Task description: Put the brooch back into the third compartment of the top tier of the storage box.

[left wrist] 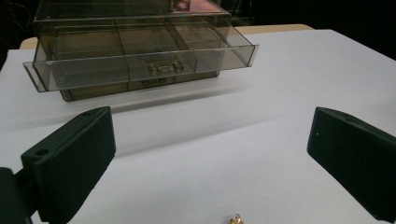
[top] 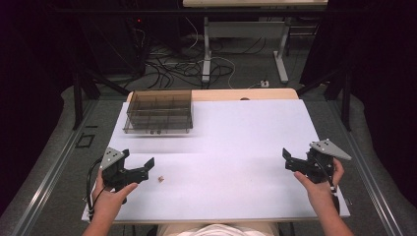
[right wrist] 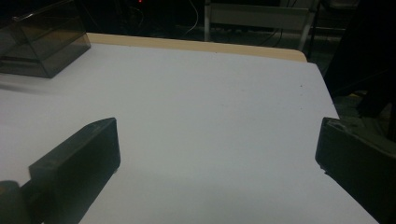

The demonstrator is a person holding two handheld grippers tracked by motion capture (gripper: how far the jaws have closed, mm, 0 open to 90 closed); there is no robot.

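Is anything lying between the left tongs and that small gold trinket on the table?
No. In the high view, bare white table separates the open left tongs from the small gold trinket. The left gripper view shows the trinket low between the jaws, untouched.

no text, label, brand, number or sign can be read on anything in these views.
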